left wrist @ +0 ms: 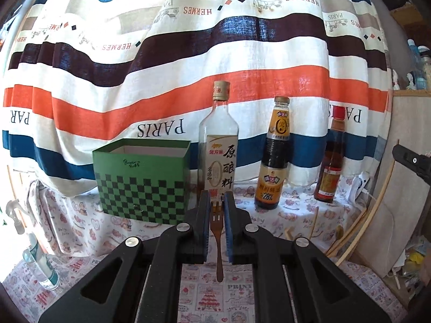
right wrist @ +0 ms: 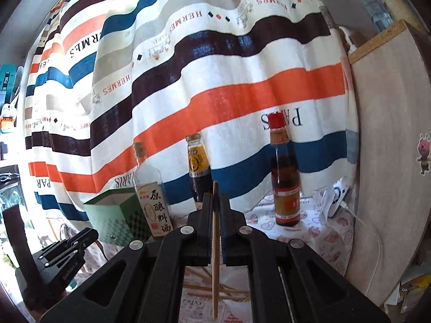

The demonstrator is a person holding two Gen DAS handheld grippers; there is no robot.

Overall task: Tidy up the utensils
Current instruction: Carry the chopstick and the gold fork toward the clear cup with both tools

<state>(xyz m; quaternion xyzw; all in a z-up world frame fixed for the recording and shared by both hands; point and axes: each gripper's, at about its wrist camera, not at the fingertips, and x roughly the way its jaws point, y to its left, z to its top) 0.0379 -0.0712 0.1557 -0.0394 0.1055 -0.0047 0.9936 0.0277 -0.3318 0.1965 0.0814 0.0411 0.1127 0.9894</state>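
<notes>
My left gripper (left wrist: 217,202) is shut on a small wooden fork (left wrist: 217,239), tines pointing forward, handle hanging down above the patterned tablecloth. My right gripper (right wrist: 215,196) is shut on a wooden chopstick (right wrist: 215,253) that stands nearly upright between the jaws. A green checkered open box (left wrist: 142,180) stands on the table at the left; it also shows in the right wrist view (right wrist: 115,215). More wooden utensils (left wrist: 336,239) lie on the cloth at the right, and several chopsticks (right wrist: 215,288) lie under my right gripper. The left gripper (right wrist: 67,247) shows in the right wrist view.
A clear cooking wine bottle (left wrist: 218,145), a dark sauce bottle (left wrist: 274,158) and a red-capped bottle (left wrist: 332,161) stand at the back before a striped curtain (left wrist: 188,53). A wooden board (right wrist: 390,148) leans at the right. A water bottle (left wrist: 40,266) stands at the left.
</notes>
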